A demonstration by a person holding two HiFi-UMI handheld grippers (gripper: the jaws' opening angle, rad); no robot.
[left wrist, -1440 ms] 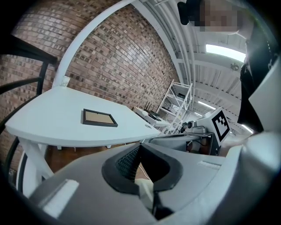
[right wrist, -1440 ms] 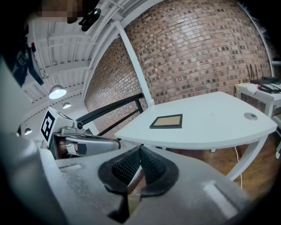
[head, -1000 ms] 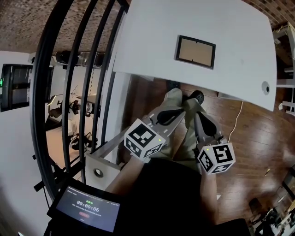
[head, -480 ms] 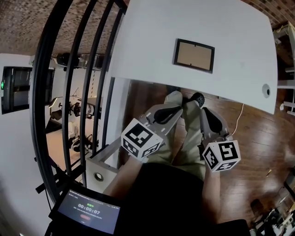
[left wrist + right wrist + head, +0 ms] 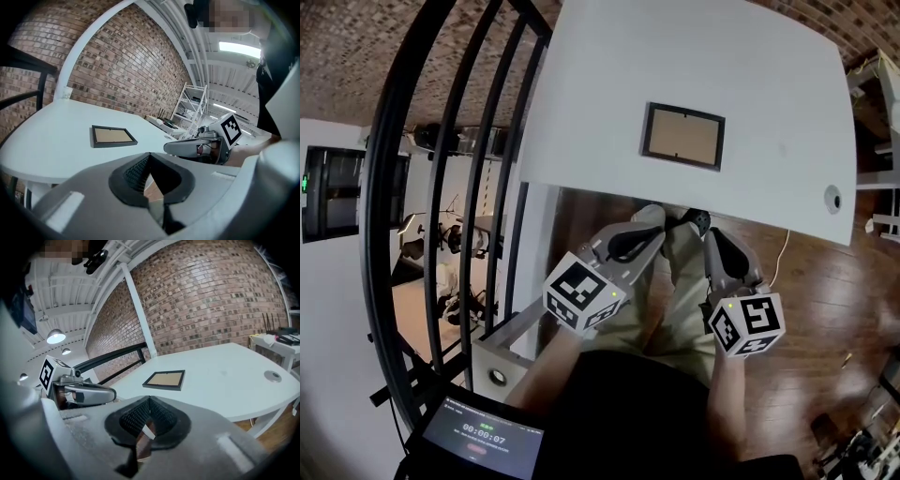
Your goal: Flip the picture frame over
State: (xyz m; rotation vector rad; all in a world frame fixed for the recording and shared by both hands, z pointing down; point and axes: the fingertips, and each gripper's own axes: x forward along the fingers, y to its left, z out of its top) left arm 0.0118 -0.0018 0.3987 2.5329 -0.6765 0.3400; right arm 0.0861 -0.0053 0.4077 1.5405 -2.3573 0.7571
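Observation:
A black picture frame (image 5: 682,136) with a tan panel facing up lies flat on the white table (image 5: 769,75). It also shows in the left gripper view (image 5: 112,136) and the right gripper view (image 5: 165,379). Both grippers hang short of the table's near edge, over the person's legs. My left gripper (image 5: 651,216) is shut and empty, its jaws (image 5: 149,157) meeting. My right gripper (image 5: 712,234) is shut too, with nothing between its jaws (image 5: 149,401). Neither touches the frame.
A black metal railing (image 5: 478,141) runs along the left of the table. A round cable hole (image 5: 832,198) sits near the table's right edge. A tablet with a timer (image 5: 483,436) is at the bottom left. Wooden floor lies below.
Both grippers have edged a little forward toward the table's near edge and stayed shut. The frame has not moved on the table.

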